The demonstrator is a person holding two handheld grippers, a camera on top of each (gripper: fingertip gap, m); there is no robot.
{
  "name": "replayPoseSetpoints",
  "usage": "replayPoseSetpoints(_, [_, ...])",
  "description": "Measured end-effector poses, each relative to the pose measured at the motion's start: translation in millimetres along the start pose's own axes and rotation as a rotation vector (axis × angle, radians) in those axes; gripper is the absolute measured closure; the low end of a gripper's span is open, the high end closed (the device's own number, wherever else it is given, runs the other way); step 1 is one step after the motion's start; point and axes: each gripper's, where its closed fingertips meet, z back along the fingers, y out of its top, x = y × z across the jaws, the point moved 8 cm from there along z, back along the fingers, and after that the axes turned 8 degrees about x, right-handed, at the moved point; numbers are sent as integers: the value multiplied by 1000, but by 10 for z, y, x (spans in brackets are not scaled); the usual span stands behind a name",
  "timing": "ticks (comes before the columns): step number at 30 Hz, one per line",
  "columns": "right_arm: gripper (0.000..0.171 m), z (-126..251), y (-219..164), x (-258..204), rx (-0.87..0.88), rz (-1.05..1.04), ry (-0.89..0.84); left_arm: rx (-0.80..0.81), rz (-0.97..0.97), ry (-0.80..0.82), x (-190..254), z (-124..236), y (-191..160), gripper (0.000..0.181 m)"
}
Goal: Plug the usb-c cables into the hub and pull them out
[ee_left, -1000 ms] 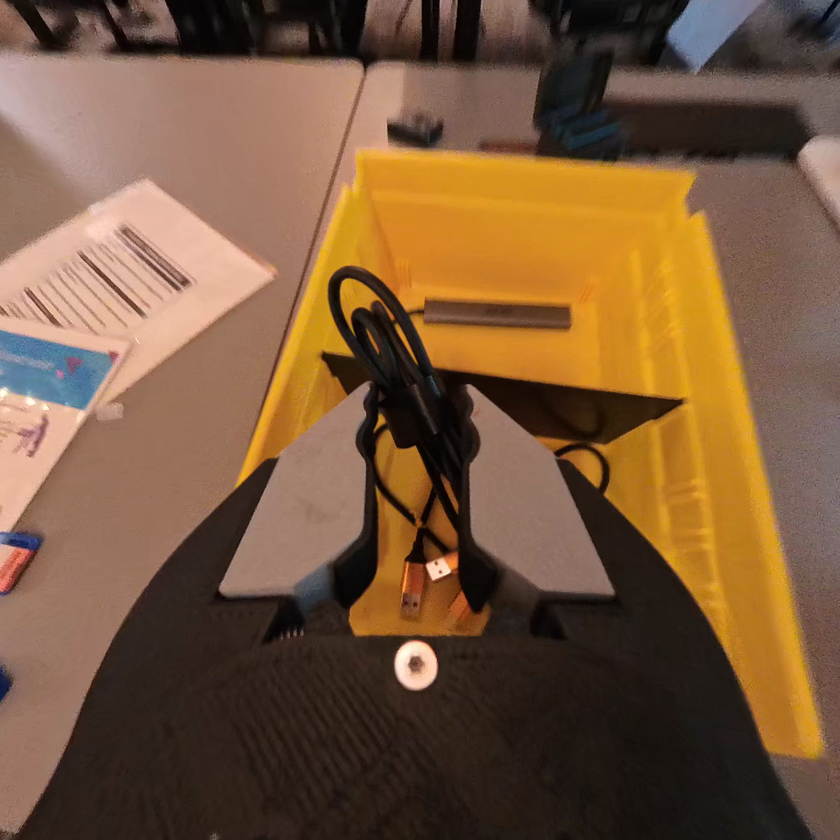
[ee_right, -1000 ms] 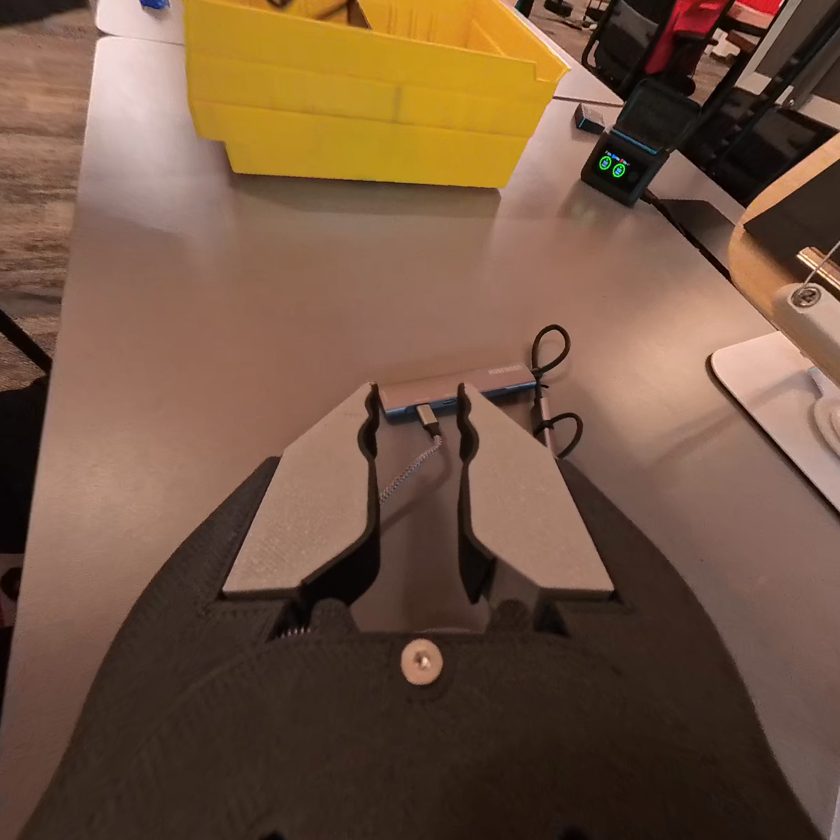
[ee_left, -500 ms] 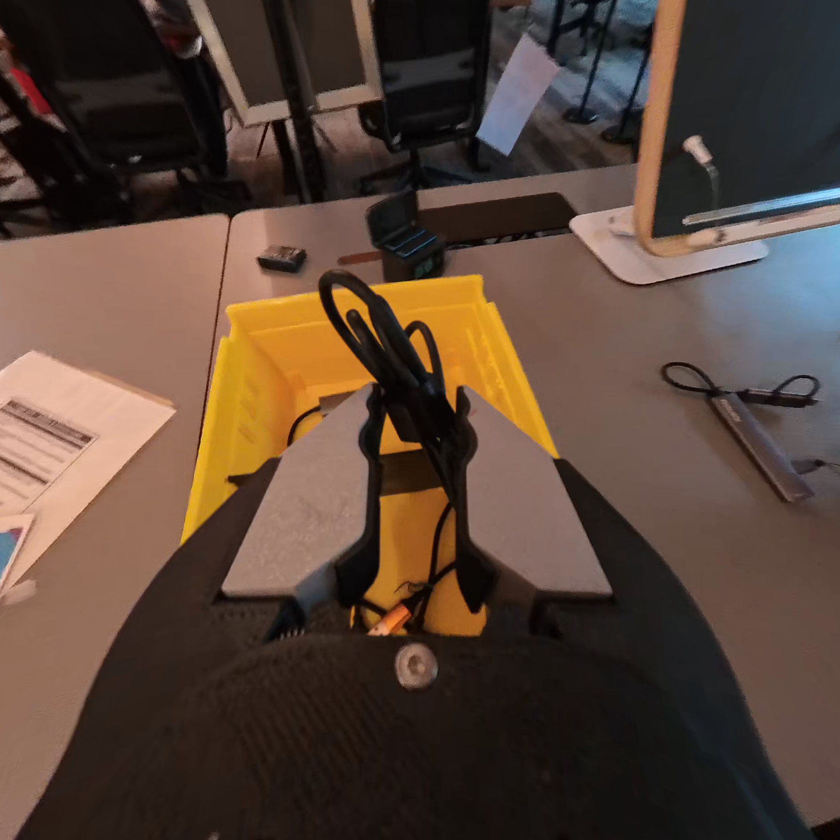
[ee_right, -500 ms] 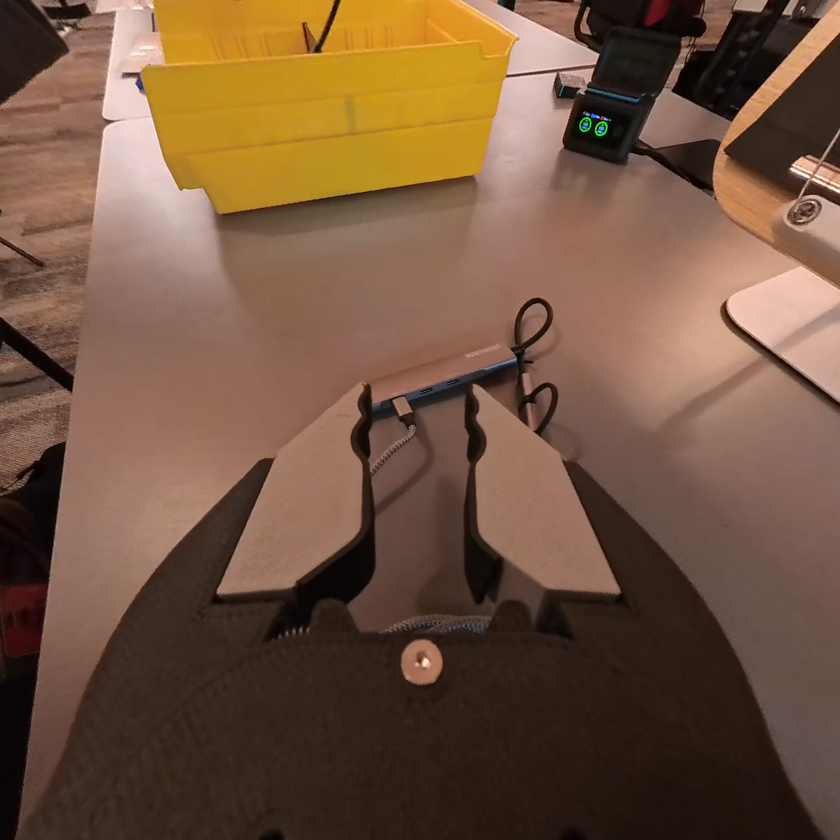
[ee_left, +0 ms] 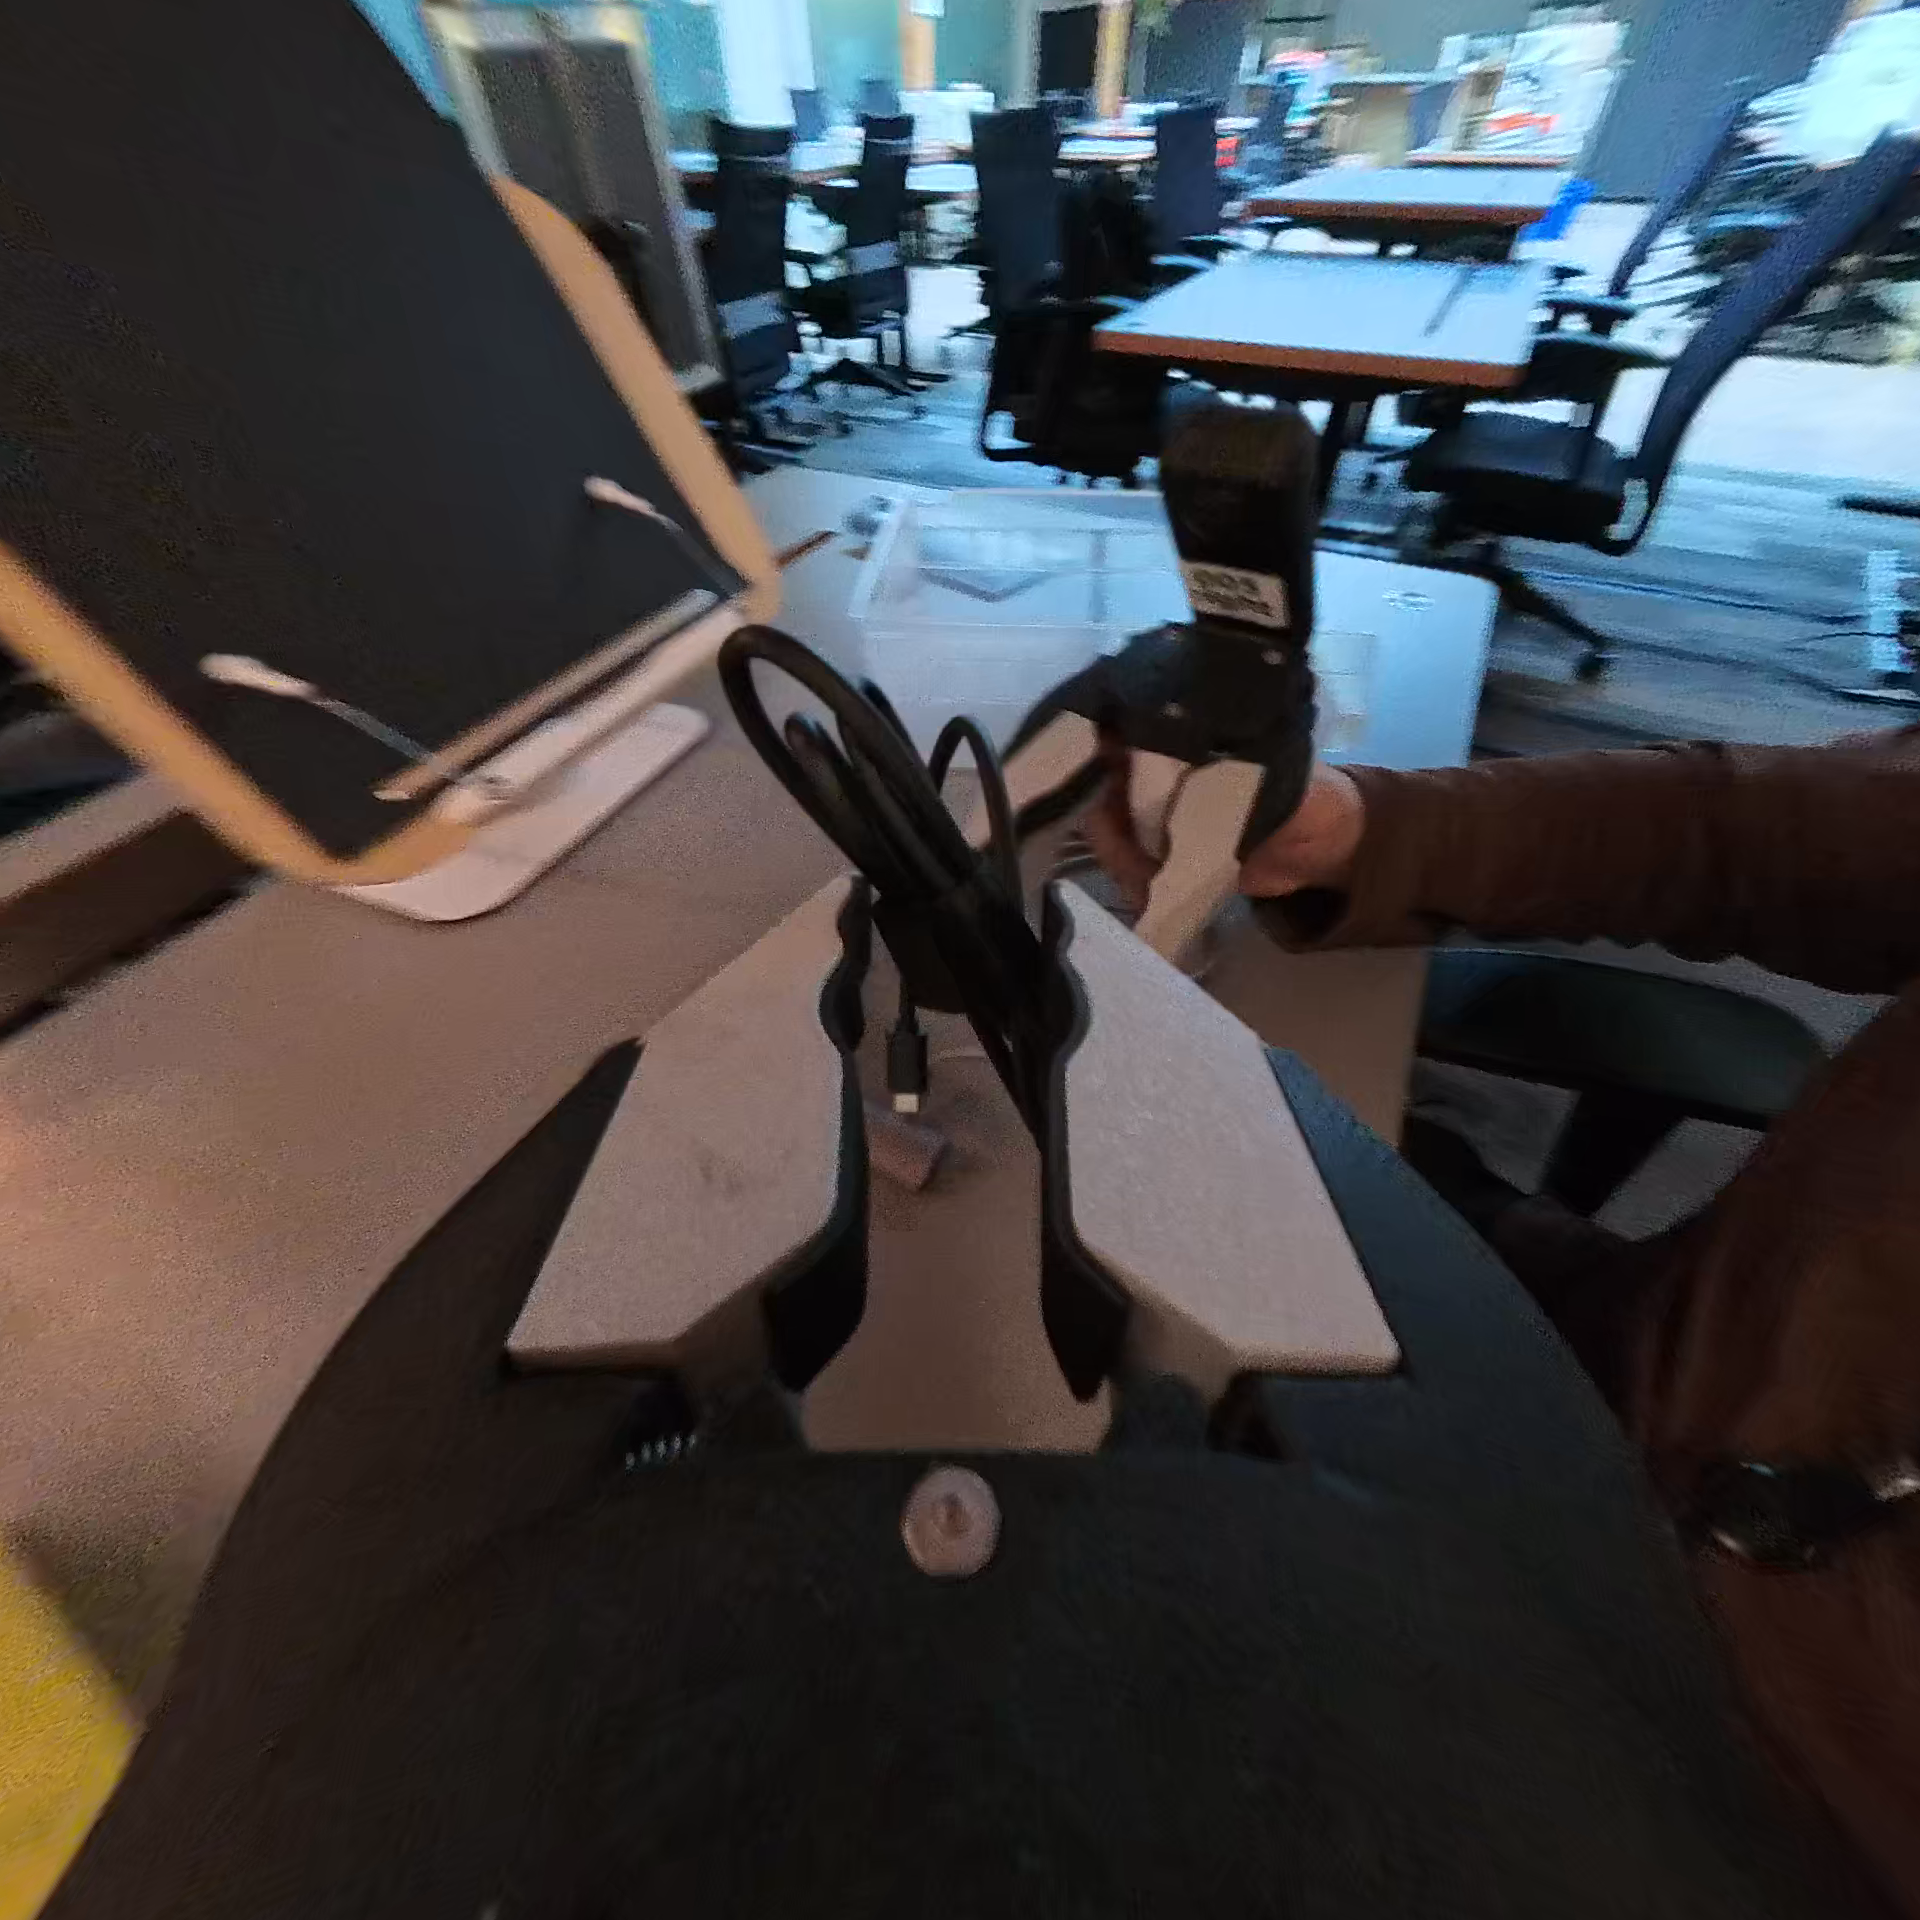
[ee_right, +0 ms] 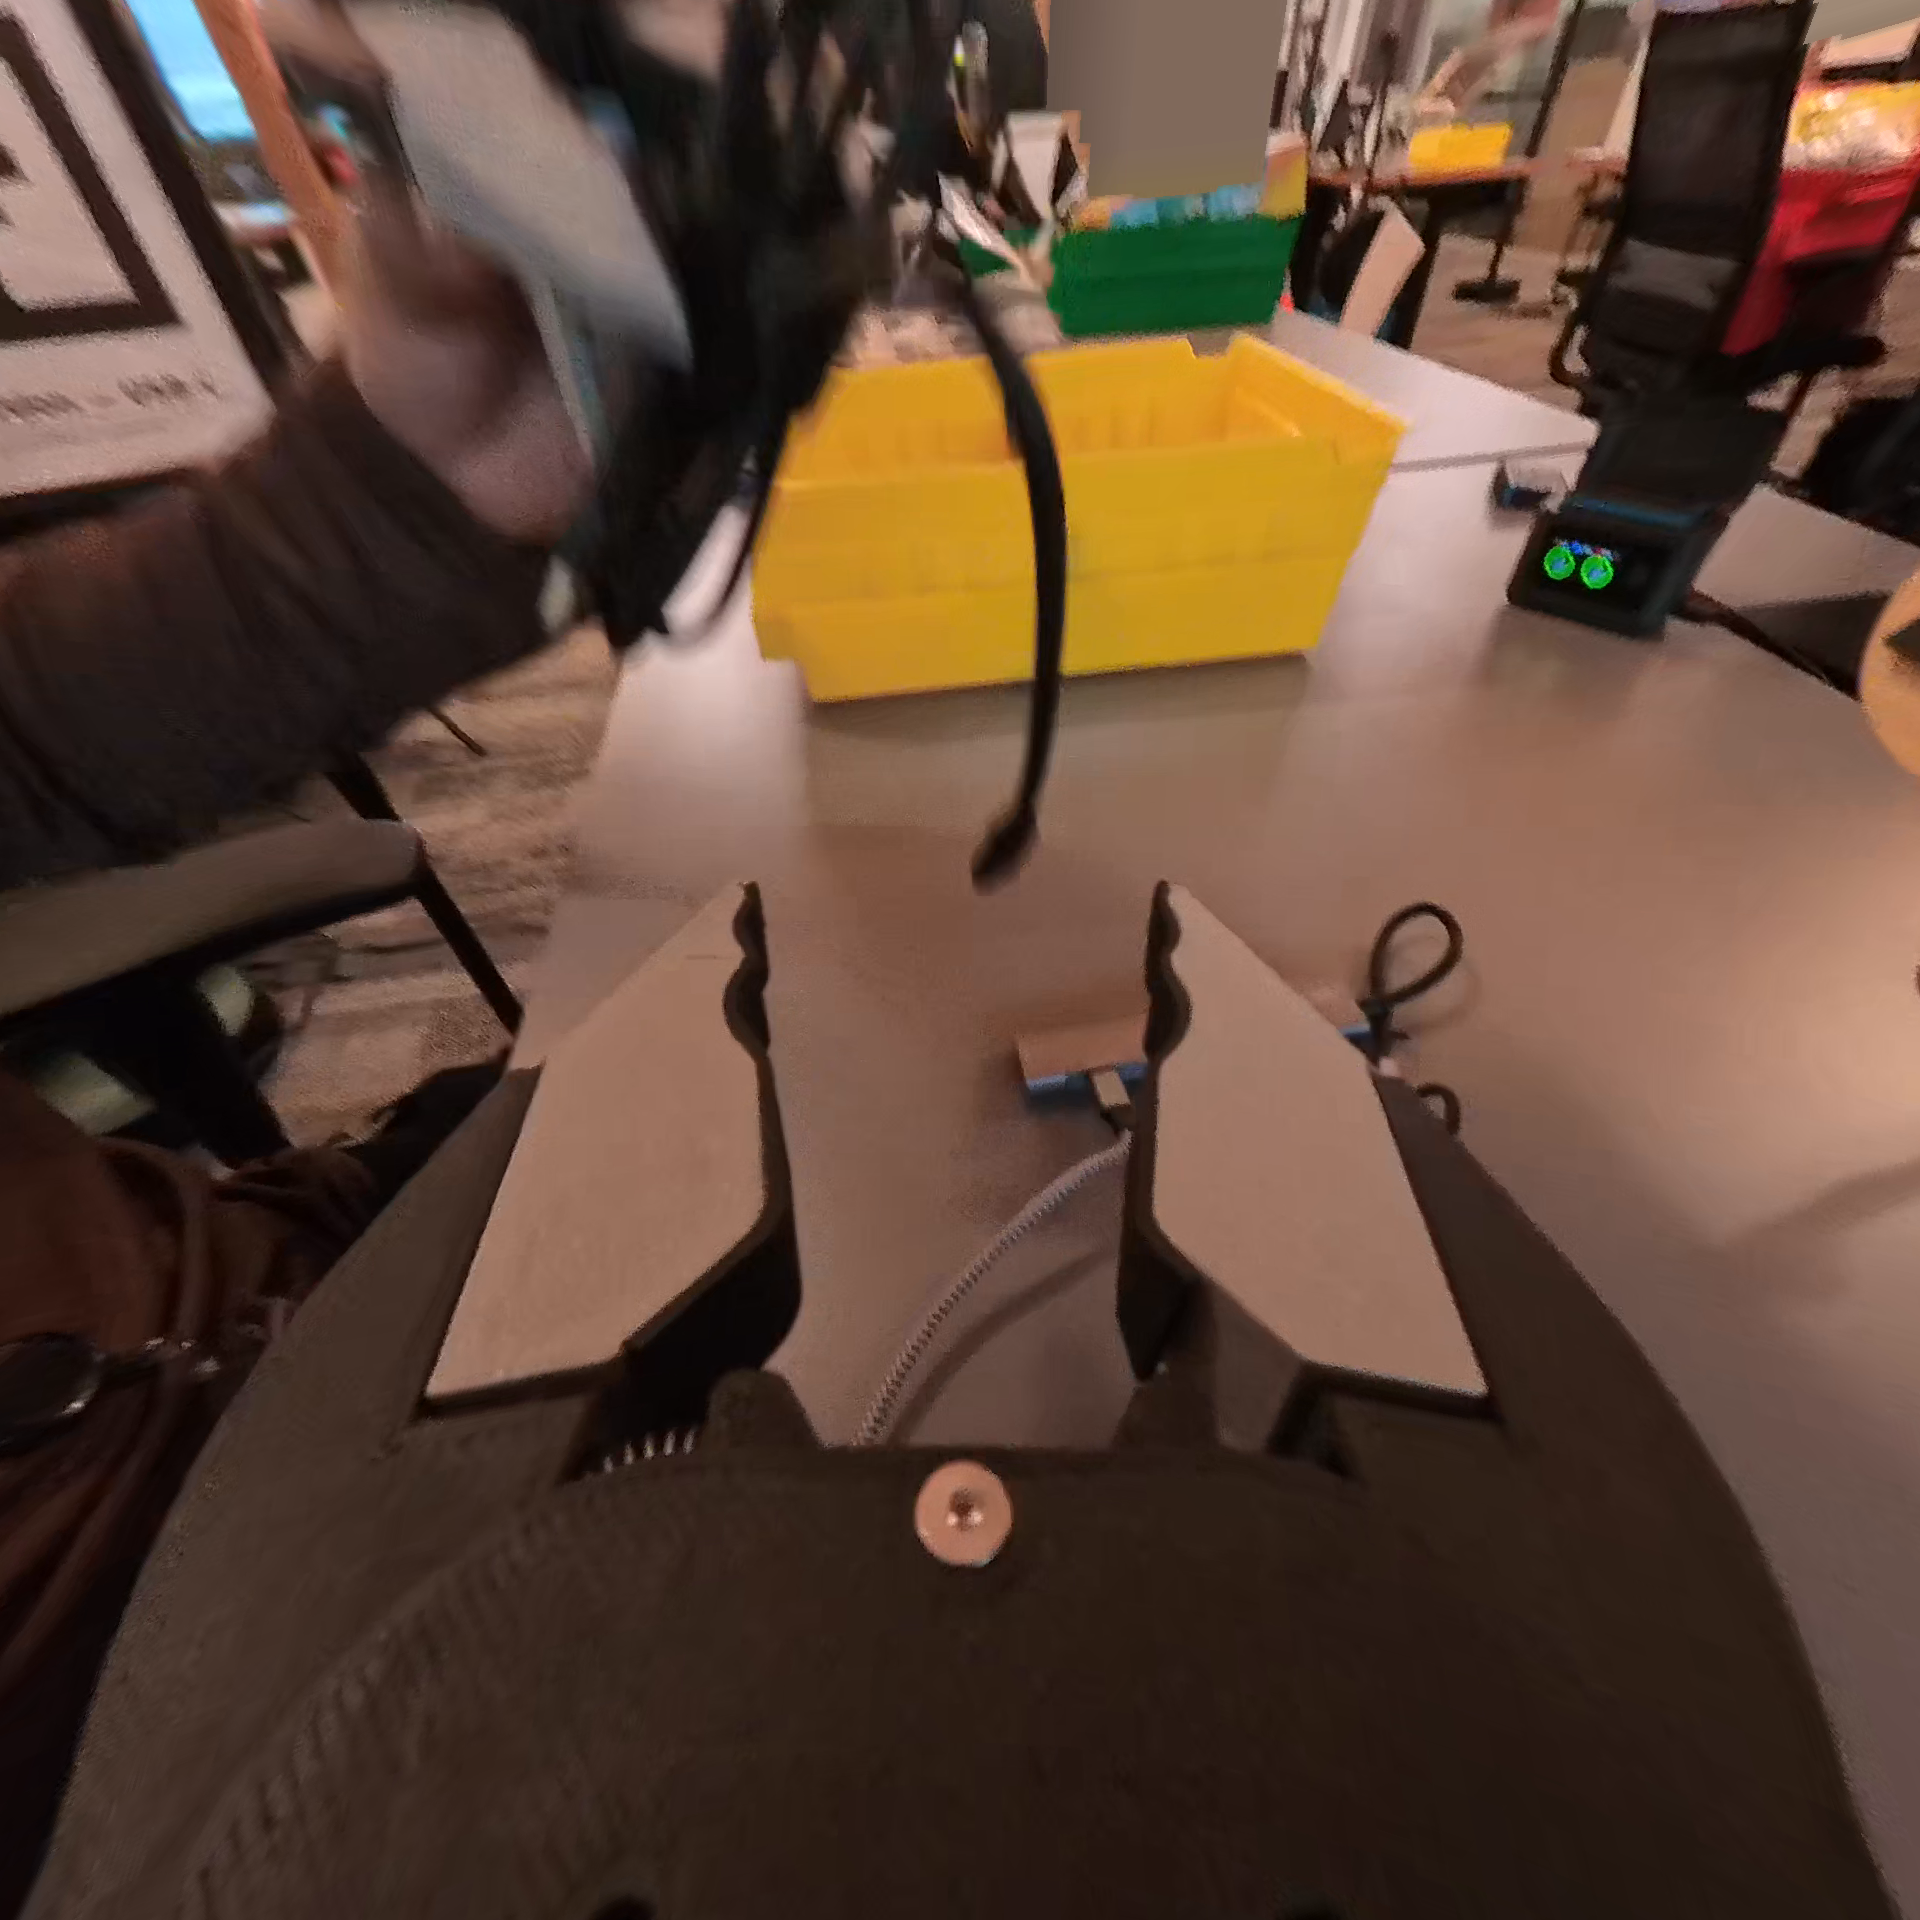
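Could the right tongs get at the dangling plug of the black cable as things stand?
Probably yes: the right tongs are open and empty, and the black cable hangs its plug just ahead with nothing between.

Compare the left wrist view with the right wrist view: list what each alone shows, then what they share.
Only the left wrist view: the left claw shut on the black cable bundle, a tilted monitor, and a hand holding the right claw.
Only the right wrist view: the open right claw, the hub with a braided cable plugged in, the yellow bin.
Both: the grey table and the black cable's dangling plug.
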Motion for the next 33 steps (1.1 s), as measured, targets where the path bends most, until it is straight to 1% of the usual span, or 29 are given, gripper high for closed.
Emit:
replayPoseSetpoints(3, [86,54,91,-68,84,-22,82,-19,34,-130,204,-487,-252,150])
replayPoseSetpoints(5, [86,89,137,-95,124,-55,133,-40,47,-183,272,-763,-348,149])
replayPoseSetpoints(6, [104,120,154,-74,133,-59,127,-40,65,-223,302,-873,-363,151])
replayPoseSetpoints(7, [115,163,170,-47,136,-55,117,-23,86,-235,301,-960,-350,154])
replayPoseSetpoints(8, [139,217,188,-11,137,-49,93,-7,104,-226,263,-1015,-328,154])
replayPoseSetpoints(9, [150,270,203,41,141,-40,43,13,128,-211,201,-1046,-299,148])
replayPoseSetpoints(10, [150,318,214,100,143,-26,-25,33,155,-226,152,-1053,-276,147])
replayPoseSetpoints(11, [151,366,223,163,140,-10,-105,55,184,-232,93,-1049,-269,140])
replayPoseSetpoints(13, [151,464,229,283,123,29,-281,73,203,-213,-53,-1019,-329,133])
replayPoseSetpoints(16, [151,548,203,390,29,130,-510,65,164,-41,-377,-981,-575,129])
replayPoseSetpoints(18, [150,544,147,449,-72,205,-645,54,153,64,-561,-962,-803,127])
replayPoseSetpoints(19, [150,531,100,484,-138,235,-704,33,136,106,-637,-949,-944,129])
replayPoseSetpoints(20, [150,517,52,520,-200,260,-759,-21,121,147,-705,-933,-1042,127])
replayPoseSetpoints(21, [150,503,18,555,-248,284,-802,-78,121,179,-735,-918,-1030,126])
replayPoseSetpoints(22, [149,484,-5,592,-282,298,-829,-62,70,201,-739,-898,-998,132])
replayPoseSetpoints(23, [149,462,-30,634,-312,295,-845,-24,18,251,-749,-866,-987,143])
replayPoseSetpoints(24, [148,438,-64,682,-344,271,-850,-3,-7,292,-754,-841,-986,148])
replayPoseSetpoints(25, [146,413,-95,720,-366,231,-843,-6,-6,295,-742,-839,-994,147])
replayPoseSetpoints(26, [137,394,-104,740,-366,188,-831,-17,0,288,-727,-849,-1015,144])
replayPoseSetpoints(27, [132,383,-82,738,-348,158,-821,-39,4,290,-725,-864,-1046,141])
replayPoseSetpoints(31, [123,364,163,615,-215,152,-806,-127,-25,333,-757,-906,-1161,140])
replayPoseSetpoints(33, [116,302,239,527,-186,140,-758,-126,-18,339,-767,-901,-1161,141])
